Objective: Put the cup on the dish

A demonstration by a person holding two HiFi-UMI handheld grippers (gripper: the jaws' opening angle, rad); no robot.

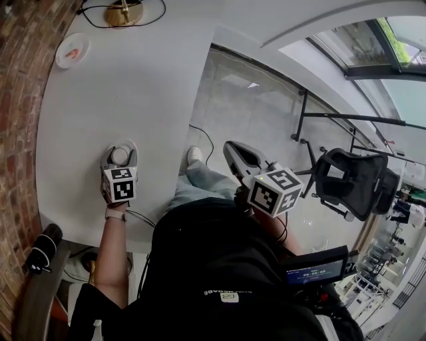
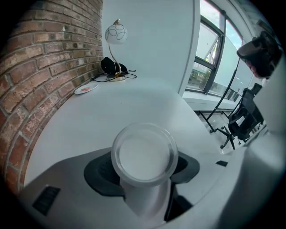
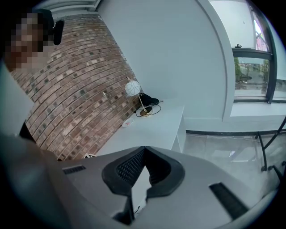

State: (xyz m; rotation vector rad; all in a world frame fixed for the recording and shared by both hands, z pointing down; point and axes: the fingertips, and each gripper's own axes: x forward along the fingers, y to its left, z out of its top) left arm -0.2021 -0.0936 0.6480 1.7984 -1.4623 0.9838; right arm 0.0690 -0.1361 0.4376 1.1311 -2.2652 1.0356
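White table (image 1: 153, 100) along brick wall (image 1: 20, 100) | left gripper (image 1: 120, 154) clamped on upright cup (image 2: 144, 154) at near end | dish (image 2: 86, 89) well apart, far end by wall | carry cup level, centre it over dish, release once seated | right gripper (image 3: 143, 150) jaws together, empty, off table | lamp (image 2: 115, 34) and cable (image 2: 127, 75) beyond dish, probably clear of path

The white table (image 1: 106, 93) carries a small dish (image 1: 72, 50) and, near it, a lamp (image 1: 124, 12).

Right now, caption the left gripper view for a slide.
Left claw grips the cup; the dish sits far across the table.
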